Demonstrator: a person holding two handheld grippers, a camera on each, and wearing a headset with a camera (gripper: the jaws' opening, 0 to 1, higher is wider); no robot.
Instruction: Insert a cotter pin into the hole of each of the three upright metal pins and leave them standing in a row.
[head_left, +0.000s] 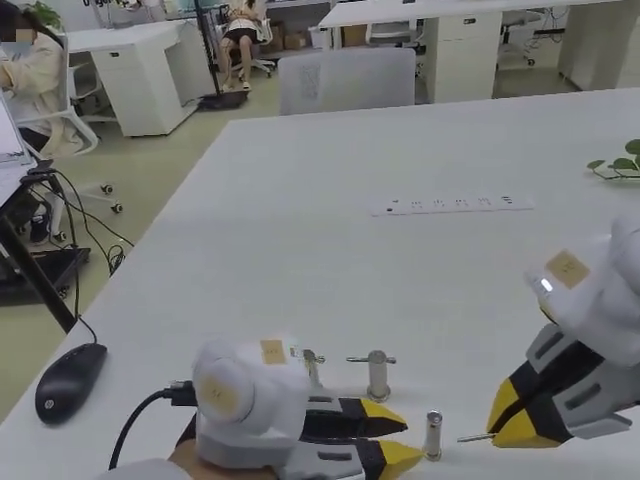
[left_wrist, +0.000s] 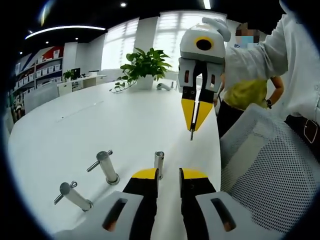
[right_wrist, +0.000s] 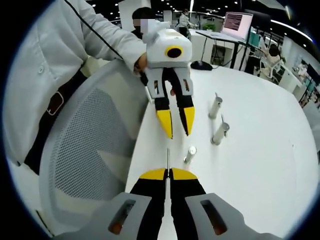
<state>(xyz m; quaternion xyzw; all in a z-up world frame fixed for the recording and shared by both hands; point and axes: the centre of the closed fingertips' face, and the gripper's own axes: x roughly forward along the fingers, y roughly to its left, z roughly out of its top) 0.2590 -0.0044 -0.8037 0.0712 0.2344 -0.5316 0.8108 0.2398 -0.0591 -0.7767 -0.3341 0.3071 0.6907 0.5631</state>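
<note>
While right hand-held gripper (head_left: 497, 432) pinches cotter pin (head_left: 473, 437) and left hand-held gripper (head_left: 408, 434) sits narrow, empty, a misaimed thrust may topple the unheld metal pin (head_left: 433, 434).

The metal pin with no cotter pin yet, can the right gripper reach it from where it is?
Probably yes. The right gripper, holding a cotter pin, faces the metal pin across bare table; the left gripper sits on its far side, not between them.

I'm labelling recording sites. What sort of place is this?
Probably an open-plan office: rows of white desks, a mesh office chair at the table, plus a computer mouse and a monitor.
</note>
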